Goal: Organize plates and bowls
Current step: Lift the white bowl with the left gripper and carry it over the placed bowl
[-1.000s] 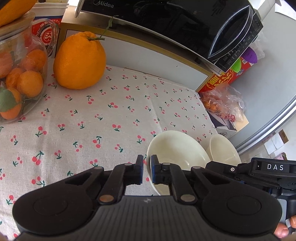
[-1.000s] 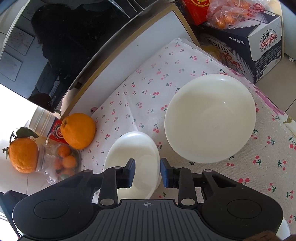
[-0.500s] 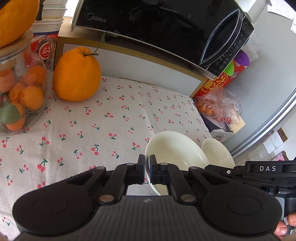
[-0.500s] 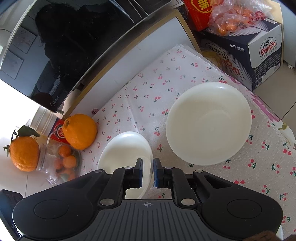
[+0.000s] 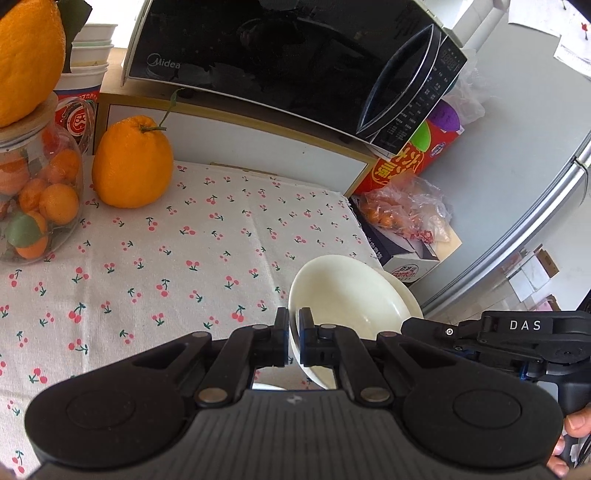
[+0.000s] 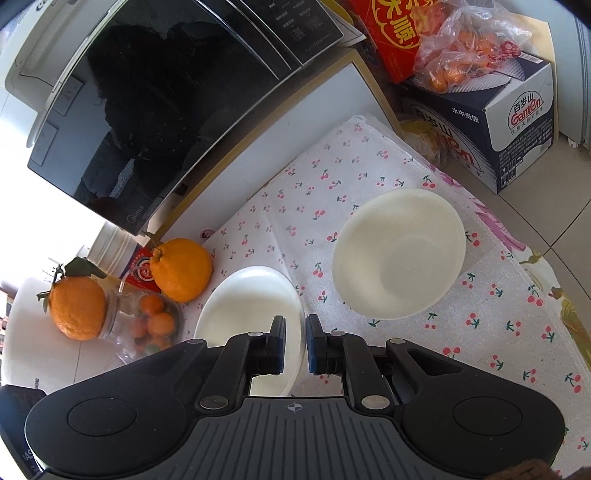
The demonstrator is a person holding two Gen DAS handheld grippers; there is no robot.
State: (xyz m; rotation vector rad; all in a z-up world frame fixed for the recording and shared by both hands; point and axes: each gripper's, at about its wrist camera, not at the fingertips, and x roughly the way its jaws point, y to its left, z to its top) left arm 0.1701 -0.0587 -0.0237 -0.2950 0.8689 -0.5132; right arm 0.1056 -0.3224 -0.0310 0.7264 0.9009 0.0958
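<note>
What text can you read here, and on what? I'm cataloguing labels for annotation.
"Midea": front of the black microwave.
"DAS": body of the right gripper, seen from the left wrist camera.
"Ganten", with Chinese characters: the dark cardboard box.
Large gold Chinese characters: the red box.
Microwave panel buttons, the red cup print and the papers on the wall: too small or blurred to read.

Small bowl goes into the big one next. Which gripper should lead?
Right, probably. The right gripper pinches the small bowl rim on the side nearest the large bowl, which is fully in its view. The left gripper holds the far rim.
</note>
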